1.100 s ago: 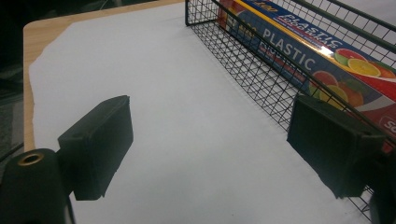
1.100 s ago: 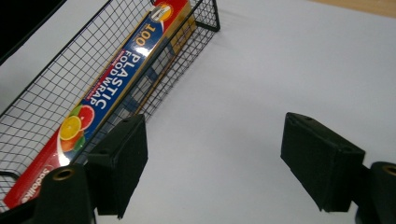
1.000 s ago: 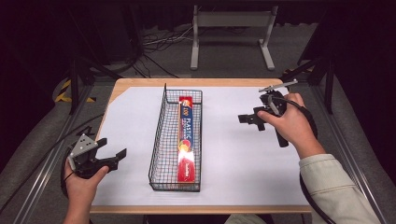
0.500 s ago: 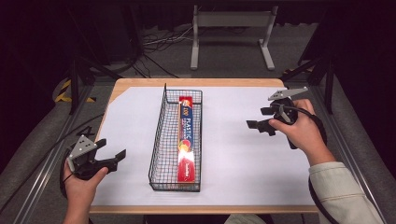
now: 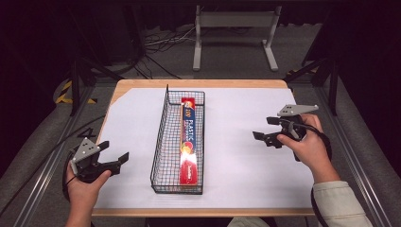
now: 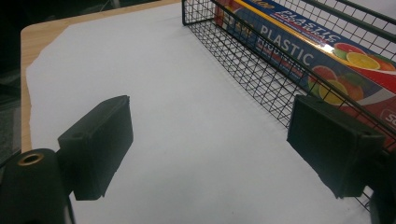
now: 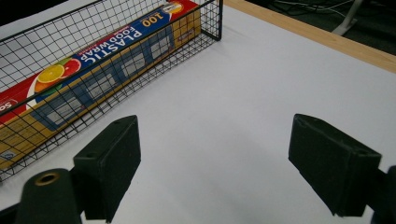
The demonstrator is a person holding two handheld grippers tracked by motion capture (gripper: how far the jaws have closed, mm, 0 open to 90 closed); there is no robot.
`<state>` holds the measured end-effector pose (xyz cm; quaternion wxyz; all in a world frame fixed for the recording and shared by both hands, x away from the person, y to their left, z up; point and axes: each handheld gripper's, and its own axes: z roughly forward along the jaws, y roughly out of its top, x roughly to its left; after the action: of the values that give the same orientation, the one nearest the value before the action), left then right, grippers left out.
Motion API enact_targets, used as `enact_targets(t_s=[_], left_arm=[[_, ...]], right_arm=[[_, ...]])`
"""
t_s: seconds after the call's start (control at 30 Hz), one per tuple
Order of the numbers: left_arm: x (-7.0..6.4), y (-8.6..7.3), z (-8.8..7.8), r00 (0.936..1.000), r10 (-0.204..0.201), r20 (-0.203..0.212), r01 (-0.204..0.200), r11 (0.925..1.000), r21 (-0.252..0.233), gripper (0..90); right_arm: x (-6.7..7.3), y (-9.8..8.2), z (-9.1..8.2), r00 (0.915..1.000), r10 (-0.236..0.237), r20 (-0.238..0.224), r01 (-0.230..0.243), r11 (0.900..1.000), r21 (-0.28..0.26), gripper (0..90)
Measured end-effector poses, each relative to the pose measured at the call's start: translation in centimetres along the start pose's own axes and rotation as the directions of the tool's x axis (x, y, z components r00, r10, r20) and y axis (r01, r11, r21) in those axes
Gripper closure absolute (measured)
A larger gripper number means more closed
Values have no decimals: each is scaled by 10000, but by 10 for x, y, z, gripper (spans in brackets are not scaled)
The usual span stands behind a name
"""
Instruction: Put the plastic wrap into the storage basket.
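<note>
One wire basket [image 5: 163,156], one food wrap box [image 5: 189,142], two open hand-held grippers

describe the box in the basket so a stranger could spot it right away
On the white-covered table, a black wire basket sits in the middle. Inside lies one long, narrow box, red and blue with citrus pictures and the word PLASTIC, the scene's one colourful thing.

- My left gripper [image 5: 112,161] rests low at my left, jaws spread wide, nothing between them.
- My right gripper [image 5: 266,130], jaws just opened wide and empty, points leftward.
</note>
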<state>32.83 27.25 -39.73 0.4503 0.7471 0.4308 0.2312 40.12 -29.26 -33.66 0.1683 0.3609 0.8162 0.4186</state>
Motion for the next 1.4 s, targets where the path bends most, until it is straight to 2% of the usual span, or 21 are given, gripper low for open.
enact_targets(t_s=[0.33,0.43,0.73,0.83,0.87,1.0,1.2,1.33,1.4], left_arm=[[-1,-2,2,10000,50,74,-50,10000,43,147],[-1,-3,2,9999,46,103,-46,10000,53,147],[-1,-7,6,9999,83,85,-84,9999,109,144],[0,-8,8,9998,122,125,-125,9997,194,144],[0,-9,9,9999,95,144,-98,9997,204,144],[0,-11,9,9996,153,225,-156,9998,130,142],[-1,-12,10,9993,252,275,-254,9996,93,140],[-2,-13,12,9985,474,276,-479,9987,195,138],[-3,-13,13,9980,570,286,-578,9980,254,138]], right_arm=[[-3,-28,-2,9993,370,-85,-372,9989,-280,172],[-3,-37,-1,9997,214,71,-213,9997,-114,172],[-3,-63,1,9993,368,63,-366,9989,-287,172],[-2,-66,1,9994,349,48,-347,9990,-282,172],[0,-75,3,9996,250,87,-248,9993,-273,172],[2,-88,4,9999,132,41,-131,9992,-367,172],[3,-104,10,9998,178,-21,-178,9997,141,170],[3,-111,17,9994,83,332,-102,9983,570,164],[2,-113,19,9991,217,361,-241,9975,669,161]])
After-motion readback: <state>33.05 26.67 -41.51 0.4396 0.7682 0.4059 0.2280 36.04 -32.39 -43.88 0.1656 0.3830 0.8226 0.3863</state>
